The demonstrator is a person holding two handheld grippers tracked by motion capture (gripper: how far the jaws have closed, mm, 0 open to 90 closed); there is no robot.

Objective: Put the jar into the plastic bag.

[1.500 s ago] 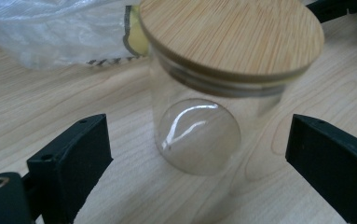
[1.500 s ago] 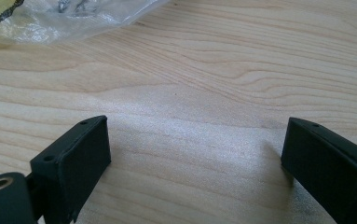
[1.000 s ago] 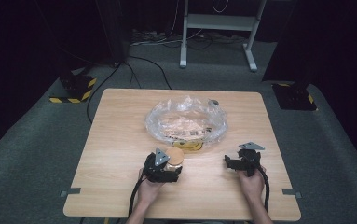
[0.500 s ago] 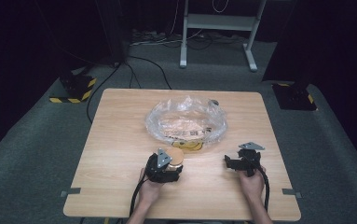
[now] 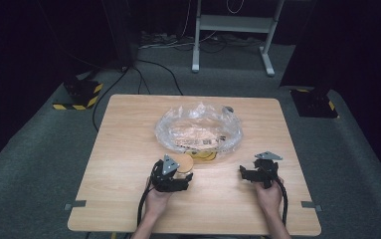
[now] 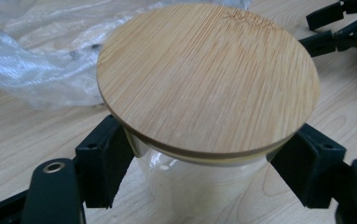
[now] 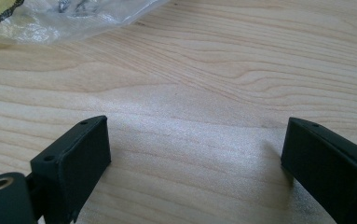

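Left gripper [image 6: 209,182] seemingly unmoved, cradling jar [image 6: 204,116].

It looked like a lab or test room set up for recording. A lone wooden bench [image 5: 128,164] stood on grey carpet [image 5: 39,164] amid dark surroundings. Beyond the tongs, past the bench's far edge, cables [image 5: 153,74] ran over the floor toward a white metal stand [image 5: 233,25]. Off to either side sat black floor weights with yellow-and-black hazard stripes [image 5: 81,94].
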